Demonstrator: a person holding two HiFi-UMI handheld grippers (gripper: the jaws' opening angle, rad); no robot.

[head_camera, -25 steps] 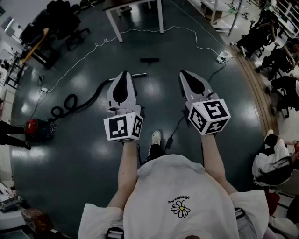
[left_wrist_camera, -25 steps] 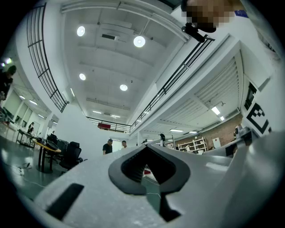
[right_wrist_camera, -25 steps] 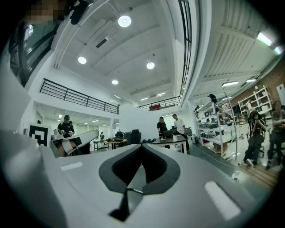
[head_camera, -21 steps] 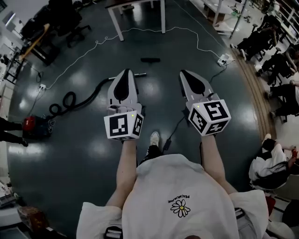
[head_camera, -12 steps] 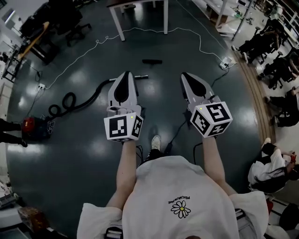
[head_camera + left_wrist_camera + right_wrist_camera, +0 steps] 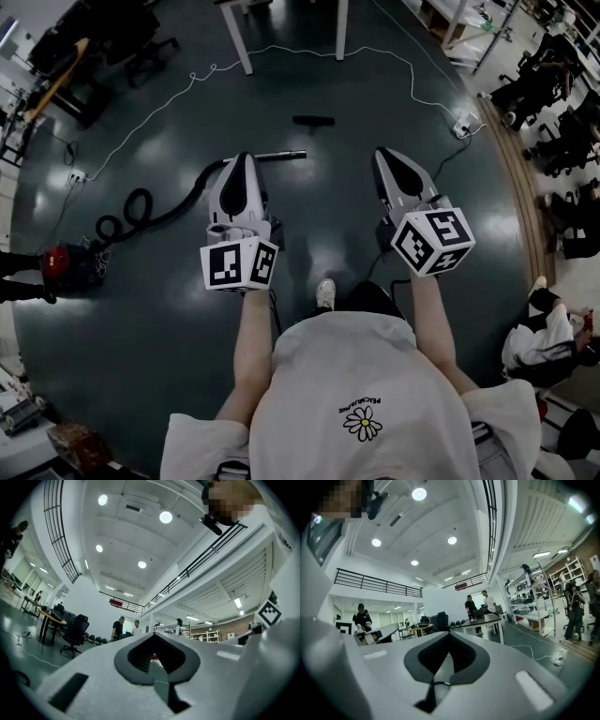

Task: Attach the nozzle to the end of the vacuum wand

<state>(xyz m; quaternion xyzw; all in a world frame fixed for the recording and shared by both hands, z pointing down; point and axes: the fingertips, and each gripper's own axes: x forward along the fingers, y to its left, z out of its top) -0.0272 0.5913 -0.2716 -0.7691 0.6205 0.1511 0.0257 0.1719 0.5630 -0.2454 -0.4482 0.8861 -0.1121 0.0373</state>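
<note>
Head view: nozzle (image 6: 313, 120) lies on the dark floor (image 6: 169, 337) at approx 12 o'clock from the person. It's a short, flat black bar, set crosswise, w/ nothing attached. Vacuum wand (image 6: 281, 156) is a thin metal tube lying flat; its open end points to 3 o'clock. Nozzle sits at approx 12–1 o'clock from that end, near but apart. Black hose (image 6: 141, 208) runs from the wand toward 8 o'clock, loops once, and reaches the red vacuum body (image 6: 70, 262) at 9 o'clock.

Left gripper (image 6: 243, 156) is clenched, nothing in it; its tip overlaps the wand's rear part in frame. Right gripper (image 6: 384, 153) at 1 o'clock is also clenched and empty, well apart from wand and nozzle. Both gripper views show the jaws together, no object betw. them.
</note>
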